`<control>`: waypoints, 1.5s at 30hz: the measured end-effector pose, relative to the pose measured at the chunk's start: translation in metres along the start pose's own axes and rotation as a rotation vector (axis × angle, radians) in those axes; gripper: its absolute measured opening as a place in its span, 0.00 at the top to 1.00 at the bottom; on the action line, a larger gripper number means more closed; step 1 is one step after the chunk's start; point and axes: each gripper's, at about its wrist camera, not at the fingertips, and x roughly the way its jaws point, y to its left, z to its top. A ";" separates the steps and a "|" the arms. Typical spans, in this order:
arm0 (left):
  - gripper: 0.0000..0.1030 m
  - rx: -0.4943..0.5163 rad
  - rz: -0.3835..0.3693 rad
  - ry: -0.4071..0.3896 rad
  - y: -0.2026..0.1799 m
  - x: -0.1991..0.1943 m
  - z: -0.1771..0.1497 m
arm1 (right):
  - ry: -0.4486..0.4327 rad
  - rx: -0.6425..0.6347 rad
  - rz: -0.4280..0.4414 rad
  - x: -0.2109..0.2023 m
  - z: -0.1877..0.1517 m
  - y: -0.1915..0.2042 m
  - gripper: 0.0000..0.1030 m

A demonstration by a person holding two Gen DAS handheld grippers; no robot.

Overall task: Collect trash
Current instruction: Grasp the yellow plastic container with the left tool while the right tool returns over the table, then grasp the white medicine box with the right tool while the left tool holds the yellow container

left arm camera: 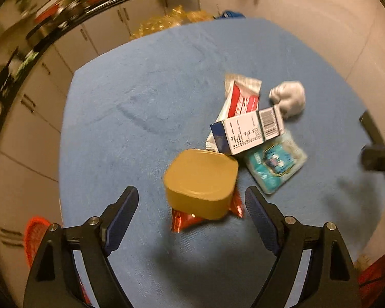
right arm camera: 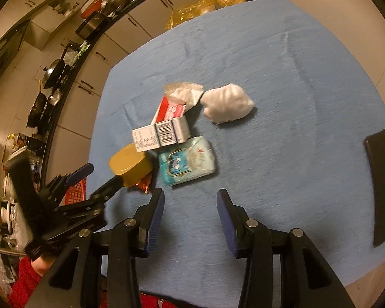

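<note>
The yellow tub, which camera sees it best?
The left wrist view: the yellow tub sits big and whole between the open left claw. The right wrist view shows it small at the side, partly behind that claw's finger.

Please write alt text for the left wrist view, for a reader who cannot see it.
The open left gripper hangs over a yellow tin lying on a red wrapper, on a blue tablecloth. Behind it lie a white box and more packets.

Yellow tin [left arm camera: 201,183] on red wrapper [left arm camera: 184,222], white box [left arm camera: 247,132], crumpled tissue [left arm camera: 288,97]
</note>
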 end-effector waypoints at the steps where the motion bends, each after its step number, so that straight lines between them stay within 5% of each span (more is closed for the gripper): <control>1: 0.19 0.010 0.012 0.005 -0.001 0.004 0.001 | -0.003 0.002 -0.004 -0.002 0.000 -0.002 0.55; 8: 0.19 0.020 0.004 0.006 -0.003 0.031 0.008 | 0.007 0.014 -0.037 -0.004 -0.002 -0.016 0.55; 9: 0.24 0.013 -0.005 -0.002 -0.003 0.032 0.008 | 0.011 0.013 -0.039 -0.003 -0.003 -0.017 0.55; 10: 0.34 0.003 -0.015 -0.017 -0.002 0.030 0.007 | 0.018 0.011 -0.040 -0.002 -0.004 -0.017 0.55; 18: 0.34 -0.116 -0.069 -0.087 0.014 0.001 -0.008 | 0.044 -0.013 -0.020 0.010 0.003 -0.007 0.55; 25: 0.34 -0.155 -0.050 -0.127 0.019 -0.041 -0.041 | 0.068 -0.026 0.062 0.040 0.047 0.017 0.53; 32: 0.34 -0.197 -0.027 -0.101 0.026 -0.053 -0.068 | 0.096 -0.053 0.054 0.095 0.092 0.034 0.50; 40: 0.34 -0.271 0.006 -0.083 0.047 -0.057 -0.084 | 0.318 -0.175 0.192 0.107 0.055 0.063 0.52; 45: 0.34 -0.295 0.011 -0.085 0.052 -0.058 -0.089 | 0.251 -0.077 0.164 0.097 0.064 0.056 0.48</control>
